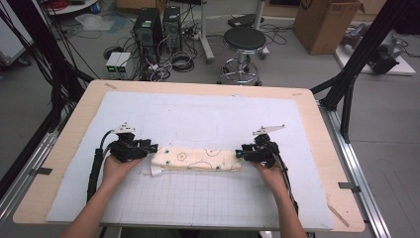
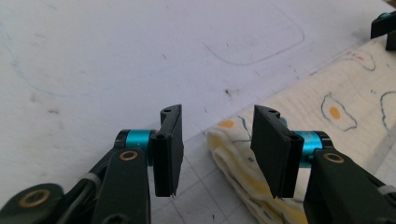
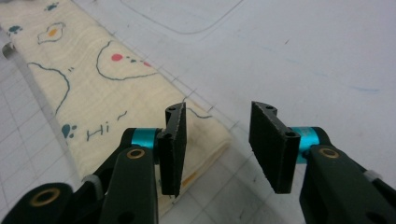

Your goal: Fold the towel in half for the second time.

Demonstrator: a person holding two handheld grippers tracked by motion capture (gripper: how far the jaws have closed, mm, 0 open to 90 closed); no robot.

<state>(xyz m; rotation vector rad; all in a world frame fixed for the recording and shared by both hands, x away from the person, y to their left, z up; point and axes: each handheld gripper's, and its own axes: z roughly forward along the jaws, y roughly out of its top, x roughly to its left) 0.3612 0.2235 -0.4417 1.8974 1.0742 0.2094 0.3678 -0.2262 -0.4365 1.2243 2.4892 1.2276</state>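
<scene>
- High view: a folded cream cloth point(image 1: 196, 159), printed with fried eggs and line drawings, lies as a long strip across the middle of the white gridded mat point(image 1: 198, 198) on the wooden table point(image 1: 64, 148); the left gripper point(image 1: 150, 148) stands at its left end, the right gripper point(image 1: 239, 153) at its right end.
- Left gripper view: both jaws stand partly open with nothing pinched; the cloth's folded end point(image 2: 233, 154) lies in the gap and behind the right-hand jaw, and no pad presses on it.
- Right gripper view: jaws likewise partly open and empty; the cloth's corner point(image 3: 205, 135) lies beside and behind the left-hand jaw, the gap itself standing over bare mat.
- Handling, as a judgement: the cloth looks light, soft and limp, stacked in several layers; it will sag and may unfold if lifted from one layer. It is not fragile and, being textured, unlikely to slip.
- Where to take hold, as a judgement: at the two short ends, one gripper each, pinching through all layers near a corner so the fold stays together.
- Hard to make out: how many layers the fold has; the small white tab point(image 1: 155, 171) at the strip's near-left corner may be a label, but is too small to tell; the underside and inner folds are hidden, and each gripper view cuts off most of the strip.
</scene>
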